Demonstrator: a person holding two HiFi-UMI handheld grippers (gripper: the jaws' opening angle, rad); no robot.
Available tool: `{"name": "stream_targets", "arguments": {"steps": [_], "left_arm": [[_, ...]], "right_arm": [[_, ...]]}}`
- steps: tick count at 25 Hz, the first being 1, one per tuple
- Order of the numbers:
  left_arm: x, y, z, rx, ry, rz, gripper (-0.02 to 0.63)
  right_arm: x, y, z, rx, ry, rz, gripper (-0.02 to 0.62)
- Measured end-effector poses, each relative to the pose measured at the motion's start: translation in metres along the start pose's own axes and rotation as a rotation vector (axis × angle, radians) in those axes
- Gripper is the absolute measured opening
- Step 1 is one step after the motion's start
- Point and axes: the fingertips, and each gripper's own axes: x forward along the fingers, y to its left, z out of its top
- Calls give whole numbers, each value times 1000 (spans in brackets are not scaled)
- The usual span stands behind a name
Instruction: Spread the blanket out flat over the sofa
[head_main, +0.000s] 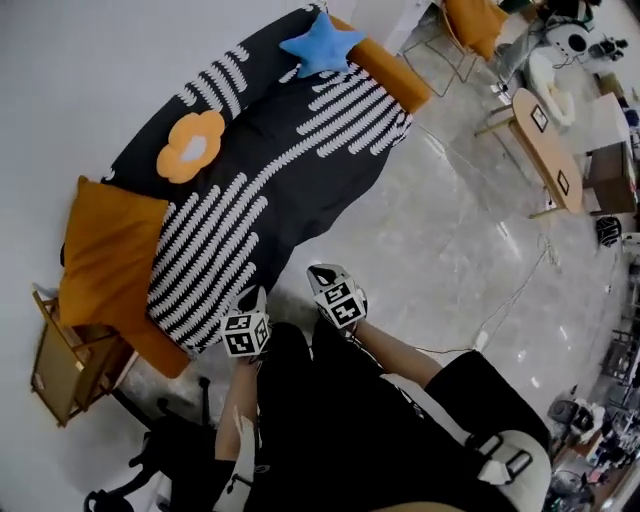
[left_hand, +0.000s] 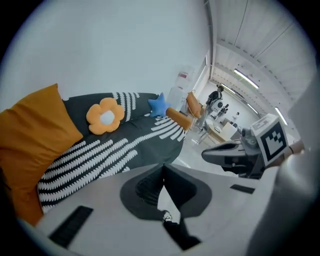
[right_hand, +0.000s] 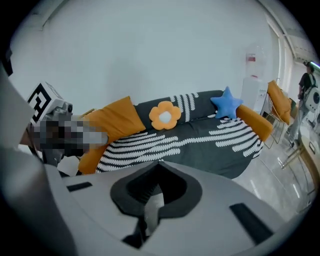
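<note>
Jaws of the left gripper are pressed together at their tips with nothing between them; only pale floor shows through the slot behind. The right gripper is the same, its jaws closed on nothing. Both are held side by side in front of the person's dark-clothed body, close to each other, tips pointing at the sofa.

Ahead of both sets of fingers, apart from them, lies the black blanket with white fern-like stripes. It is spread over the seat and backrest of the orange upholstered sofa, its front hem hanging over the seat edge towards the floor. The left gripper is nearest that hem at the sofa's left end; the right gripper is over the floor just beside it.

On the blanket rest an orange-and-white flower-shaped cushion and a blue star-shaped cushion. A large square orange cushion leans at the left end. Glossy grey stone floor stretches to the right.
</note>
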Motion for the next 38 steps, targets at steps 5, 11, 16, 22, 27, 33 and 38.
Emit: {"name": "stream_targets", "arguments": {"steps": [5,11,16,22,27,33,38], "left_arm": [[-2,-27,40,23,-69,-23,21],[-18,-32,86,68,-152,-2,21],[-51,-44,146,111,-294,-3,21],[-93,-78,227,148,-486,-68,21],[-125,-106,273,216,-602,-74,21],[-151,-129,292,258,-675,-88,21],[-159,-147,291,290,-709,-110,21]], "right_arm": [[-17,11,36,18,-84,-2,8],[-40,11,73,51,-161,-33,8],[-72,3,131,9,-311,-68,8],[-117,-1,203,-20,-473,-96,8],[-161,-3,249,-82,-593,-127,8],[-211,0,277,-128,-703,-163,8],[-240,-1,280,-145,-757,-204,8]]}}
